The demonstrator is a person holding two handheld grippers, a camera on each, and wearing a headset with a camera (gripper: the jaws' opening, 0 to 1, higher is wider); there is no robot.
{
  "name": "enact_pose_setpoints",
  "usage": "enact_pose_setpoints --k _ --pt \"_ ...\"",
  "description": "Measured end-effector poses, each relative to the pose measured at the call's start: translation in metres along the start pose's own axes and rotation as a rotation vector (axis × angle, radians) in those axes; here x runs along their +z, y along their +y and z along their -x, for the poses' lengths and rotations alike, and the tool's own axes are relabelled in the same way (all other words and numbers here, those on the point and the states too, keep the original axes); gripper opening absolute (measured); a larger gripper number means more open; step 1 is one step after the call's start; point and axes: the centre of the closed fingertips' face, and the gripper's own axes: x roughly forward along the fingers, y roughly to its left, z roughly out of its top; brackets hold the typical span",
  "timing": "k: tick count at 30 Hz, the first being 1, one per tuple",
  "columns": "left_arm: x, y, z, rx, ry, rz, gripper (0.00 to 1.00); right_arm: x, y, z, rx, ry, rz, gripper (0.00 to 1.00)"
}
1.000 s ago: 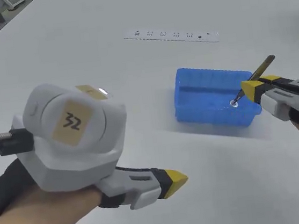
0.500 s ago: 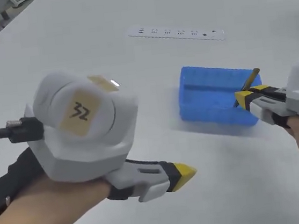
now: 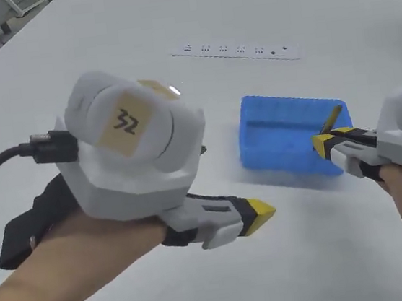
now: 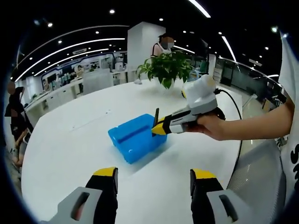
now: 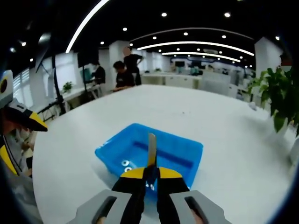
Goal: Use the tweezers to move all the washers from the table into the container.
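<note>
The right gripper (image 5: 150, 174) has its yellow-tipped fingers (image 5: 134, 173) clenched on the tweezers (image 5: 151, 148), which rise from between them and point out over the blue container (image 5: 180, 156). In the head view the tweezers hang above the container's right end, apart from its floor, and I cannot make out a washer at their tip. In the right gripper view at least two small bright washers (image 5: 125, 163) lie on the container's floor near its left corner, close together. More may sit lower down behind the fingers, but that part is hidden. The left gripper (image 4: 154, 186) hovers over the white worktop (image 3: 136, 27) near the container, with its fingers (image 4: 106, 173) released and well apart, grasping nothing. A white power strip (image 3: 237, 50) lies on the worktop beyond the container, well apart from it. As to progress, some of the work looks done, since washers already rest inside. The stretch of worktop around the container reads as plain white, which suggests the job is late or near its end. Washers are small, though, and the bulky body of the left gripper covers a good share of the near worktop in the head view, so whether any are left to pick up cannot be settled from here.
</note>
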Motion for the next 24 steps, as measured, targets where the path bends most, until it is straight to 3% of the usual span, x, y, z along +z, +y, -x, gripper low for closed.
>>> enact_pose_setpoints --k 4,8,13,15,18,21,24 --pt "0.023 -0.001 -0.004 -0.008 -0.037 -0.016 0.60 0.019 0.008 0.016 0.003 -0.049 0.050 0.05" --pt "0.042 -0.005 -0.009 -0.030 -0.071 -0.063 0.51 0.033 0.028 0.038 0.000 -0.073 0.182 0.05" --pt "0.059 -0.020 -0.016 -0.082 -0.103 -0.136 0.38 0.031 0.053 0.055 0.034 -0.055 0.315 0.04" --pt "0.061 -0.028 -0.019 -0.113 -0.098 -0.176 0.36 0.025 0.061 0.060 0.047 -0.036 0.368 0.04" --pt "0.056 -0.037 -0.026 -0.167 -0.066 -0.262 0.33 0.013 0.073 0.064 0.080 -0.013 0.378 0.05" --pt "0.050 -0.049 -0.029 -0.209 -0.062 -0.307 0.26 0.000 0.078 0.066 0.098 0.023 0.420 0.05" --pt "0.041 -0.054 -0.029 -0.216 -0.054 -0.317 0.21 -0.015 0.083 0.069 0.115 0.069 0.492 0.05"
